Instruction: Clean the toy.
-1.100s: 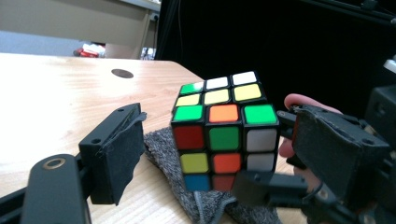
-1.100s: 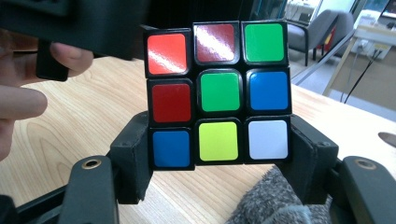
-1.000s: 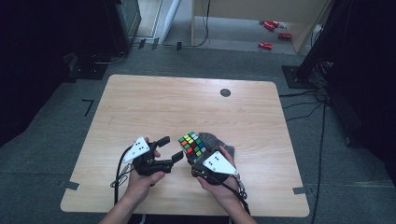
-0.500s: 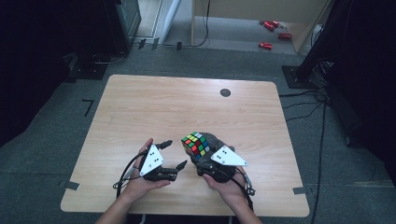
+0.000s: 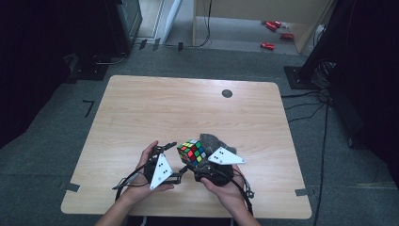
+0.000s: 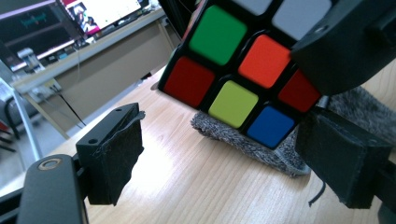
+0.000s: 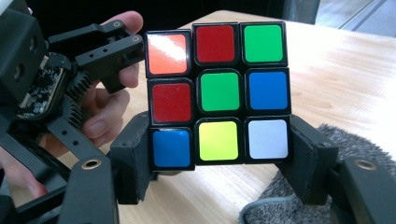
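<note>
The puzzle cube (image 5: 191, 151) sits lifted off the worktop (image 5: 188, 108), near its front edge, clamped in the right gripper (image 5: 197, 162). In the right gripper view the two black jaws press on the bottom layer of the cube (image 7: 217, 93) from either side, so the face with its red, green, blue, yellow, white and orange squares stands upright and square to that camera. Just behind and under the cube lies a grey fuzzy cloth (image 5: 211, 141) on the wood.

The left gripper (image 5: 175, 162) is close beside the cube on its left, tipped on its side in the person's left hand (image 5: 141, 181). Its jaws stand apart with nothing between the pads. In the left gripper view the cube (image 6: 238, 70) hangs ahead of and above them, towards the right-hand jaw, not touching either pad, with the edge of the cloth (image 6: 252, 144) below it.
</note>
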